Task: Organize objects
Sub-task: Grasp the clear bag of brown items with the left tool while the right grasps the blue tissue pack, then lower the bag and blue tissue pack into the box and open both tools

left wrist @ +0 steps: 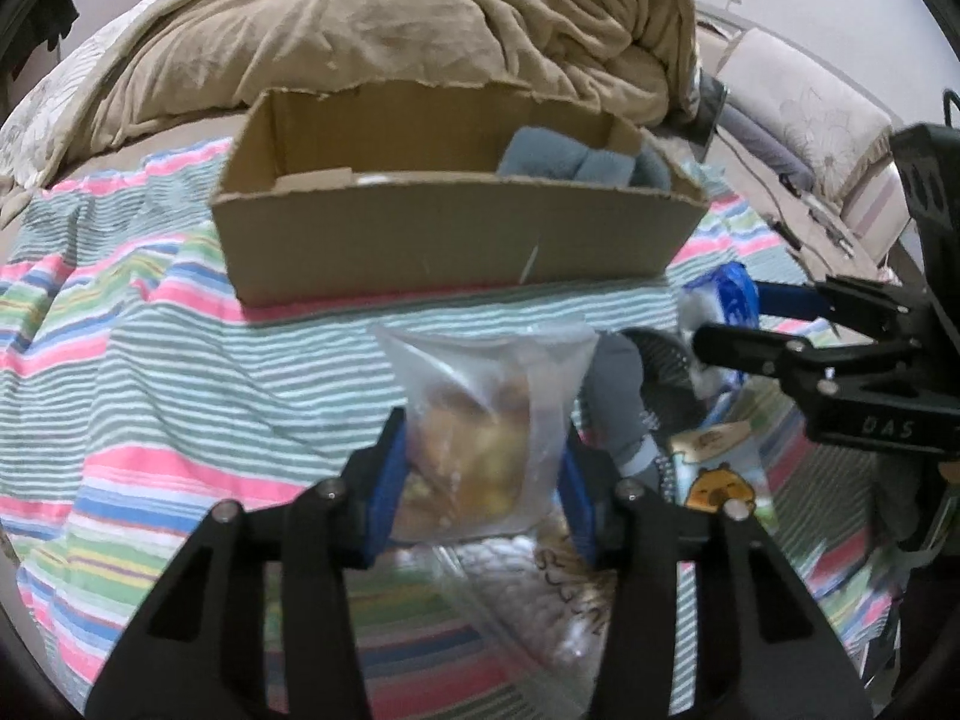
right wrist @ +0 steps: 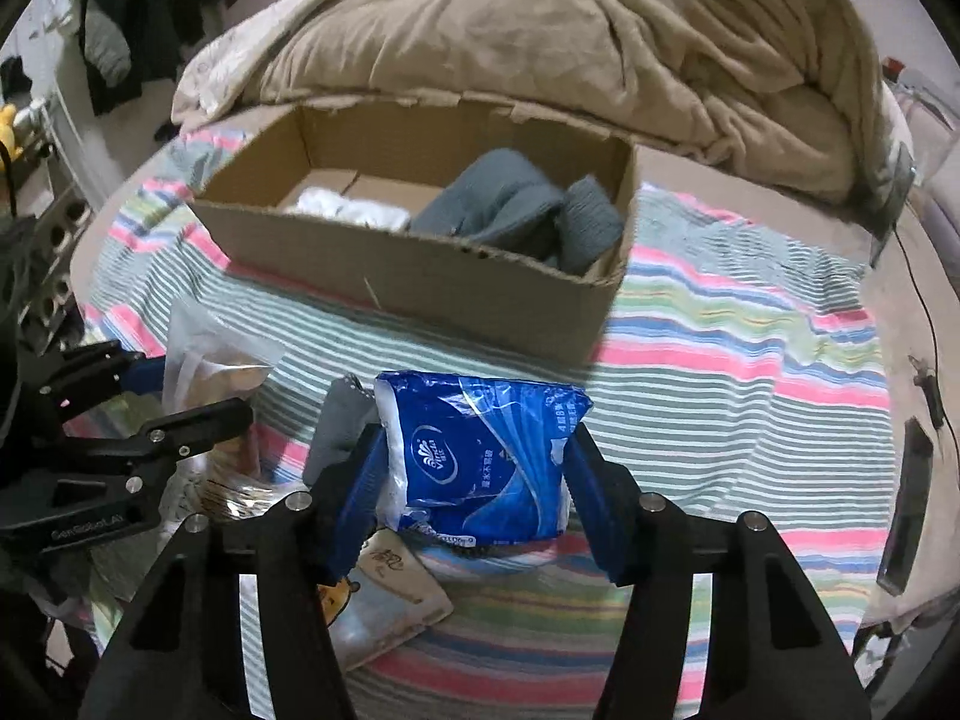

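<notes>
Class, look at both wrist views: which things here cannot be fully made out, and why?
- Clear bag contents, left wrist view: blurred behind cloudy plastic.
- Cardboard box floor, left wrist view: hidden by its front wall.
- White item in the box, right wrist view: blurred and partly hidden.
- Tissue pack small print: too small.

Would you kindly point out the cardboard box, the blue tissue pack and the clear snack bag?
cardboard box (right wrist: 420,294), right wrist view, front wall.
blue tissue pack (right wrist: 474,456), right wrist view, printed front.
clear snack bag (left wrist: 486,432), left wrist view, middle.

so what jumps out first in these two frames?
Each hand-held gripper grips a packet: the left a clear snack bag, the right a blue tissue pack. Beyond both, a cardboard box on the striped blanket holds grey socks.
</notes>
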The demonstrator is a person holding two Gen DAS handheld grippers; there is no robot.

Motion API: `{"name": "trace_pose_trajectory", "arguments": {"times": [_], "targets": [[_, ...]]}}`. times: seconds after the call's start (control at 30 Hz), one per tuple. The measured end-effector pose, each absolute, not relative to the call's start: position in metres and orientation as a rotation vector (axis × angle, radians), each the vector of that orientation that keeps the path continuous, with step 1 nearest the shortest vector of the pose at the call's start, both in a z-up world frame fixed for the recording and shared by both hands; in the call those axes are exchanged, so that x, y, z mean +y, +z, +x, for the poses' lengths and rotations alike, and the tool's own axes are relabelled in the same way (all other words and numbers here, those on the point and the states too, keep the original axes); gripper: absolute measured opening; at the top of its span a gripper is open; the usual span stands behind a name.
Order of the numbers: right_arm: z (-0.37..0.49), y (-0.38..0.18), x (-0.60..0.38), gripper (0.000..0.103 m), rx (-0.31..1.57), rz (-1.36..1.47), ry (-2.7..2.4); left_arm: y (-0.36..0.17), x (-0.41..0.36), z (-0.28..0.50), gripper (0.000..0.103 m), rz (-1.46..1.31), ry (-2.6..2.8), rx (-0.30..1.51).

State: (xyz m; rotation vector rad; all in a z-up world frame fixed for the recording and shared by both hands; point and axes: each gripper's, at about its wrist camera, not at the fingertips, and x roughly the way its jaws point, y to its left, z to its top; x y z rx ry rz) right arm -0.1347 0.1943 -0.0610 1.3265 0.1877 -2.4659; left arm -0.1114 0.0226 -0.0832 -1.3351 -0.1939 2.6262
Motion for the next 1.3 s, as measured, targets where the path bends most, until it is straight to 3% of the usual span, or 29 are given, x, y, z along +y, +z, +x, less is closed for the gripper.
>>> {"name": "trace_pose_trajectory", "arguments": {"times": [0.57,0.93,1.3], "targets": [[-0.116,0.021,0.198,0.062,0.118,1.083,-2.536,-0.015,0.001,-0.091,0.047,-1.14,2.697,-0.261],[-0.135,0.049,0.193,0.062,0.057,1.02,-2.54,0.022,-0.026,-0.11,0.047,-1.052,2.759,-0.26],[-0.175,0.051,0.182,0.062,-0.02,1.048,-2.491,0.024,-0.05,-0.154,0.047,-1.069,2.743,-0.309]]}}
